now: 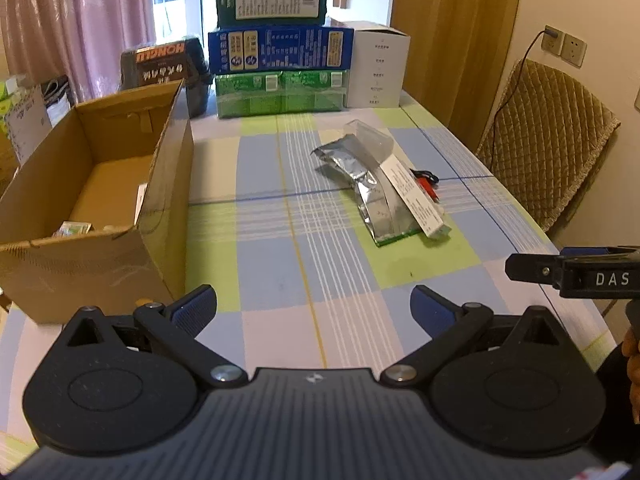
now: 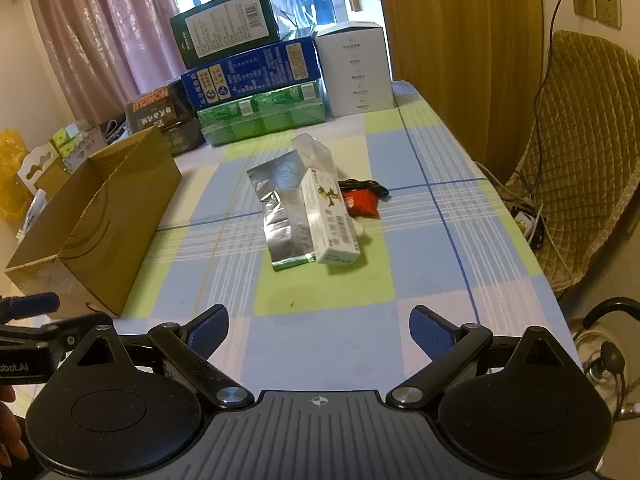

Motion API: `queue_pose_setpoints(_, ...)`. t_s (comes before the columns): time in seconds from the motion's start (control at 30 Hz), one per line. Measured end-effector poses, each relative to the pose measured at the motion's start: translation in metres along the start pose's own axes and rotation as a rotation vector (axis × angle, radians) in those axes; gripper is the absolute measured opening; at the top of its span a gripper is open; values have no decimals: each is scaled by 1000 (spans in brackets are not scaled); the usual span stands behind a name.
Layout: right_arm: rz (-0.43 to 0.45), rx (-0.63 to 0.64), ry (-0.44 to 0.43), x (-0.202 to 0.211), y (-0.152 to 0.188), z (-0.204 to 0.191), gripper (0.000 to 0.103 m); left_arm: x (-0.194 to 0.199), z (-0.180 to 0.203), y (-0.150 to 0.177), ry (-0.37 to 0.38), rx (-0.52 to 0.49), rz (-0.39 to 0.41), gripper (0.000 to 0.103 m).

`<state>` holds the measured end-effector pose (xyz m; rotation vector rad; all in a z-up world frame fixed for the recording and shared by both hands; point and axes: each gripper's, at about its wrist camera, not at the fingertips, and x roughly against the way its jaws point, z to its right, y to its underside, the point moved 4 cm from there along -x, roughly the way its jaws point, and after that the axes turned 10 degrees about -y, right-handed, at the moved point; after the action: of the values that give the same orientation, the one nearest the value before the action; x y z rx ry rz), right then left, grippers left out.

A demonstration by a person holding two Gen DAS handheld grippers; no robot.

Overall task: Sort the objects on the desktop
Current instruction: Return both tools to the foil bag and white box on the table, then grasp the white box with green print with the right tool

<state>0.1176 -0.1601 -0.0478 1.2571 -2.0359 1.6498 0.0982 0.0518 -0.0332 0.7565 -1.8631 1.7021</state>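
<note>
Checked tablecloth [image 2: 400, 288] in blue, green and white covers the table; stacked boxes [image 1: 280, 64] line its far end before pink curtains. Cardboard box [image 1: 100, 200] sits open on the left side, small items in its near corner. Mid-table heap: silver foil pouch [image 2: 284, 216], white carton [image 2: 330, 220] lying across it, red packet [image 2: 362, 204] just beside, black cable touching. Left gripper [image 1: 314, 310] hovers low over the cloth, fingers spread, empty. Right gripper [image 2: 318, 334] likewise spread wide, nothing between.
</note>
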Motion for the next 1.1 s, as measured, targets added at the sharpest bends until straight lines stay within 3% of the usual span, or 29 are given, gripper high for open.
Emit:
queue_pose_setpoints(0.27, 1, 51, 3, -13, -15, 6, 95, -23, 11, -13, 15, -32, -52, 101)
queue_pose_setpoints(0.5, 1, 125, -2, -48, -38, 13, 94, -58, 16, -27, 32, -60, -49, 101)
queue_pose_setpoints(0.57, -13, 127, -24, -65, -42, 18, 77, -69, 19, -30, 44, -69, -55, 101)
queue_pose_setpoints(0.63, -26, 126, -28, -79, -45, 24, 71, -80, 21, -33, 47, -82, -57, 101)
queue_pose_setpoints(0.9, -64, 124, -64, -129, -52, 48, 57, -120, 30, -42, 54, -114, -67, 101)
queue_pose_setpoints(1.1, -88, 139, -79, -155, -57, 53, 53, -142, 34, -46, 61, -108, -73, 101)
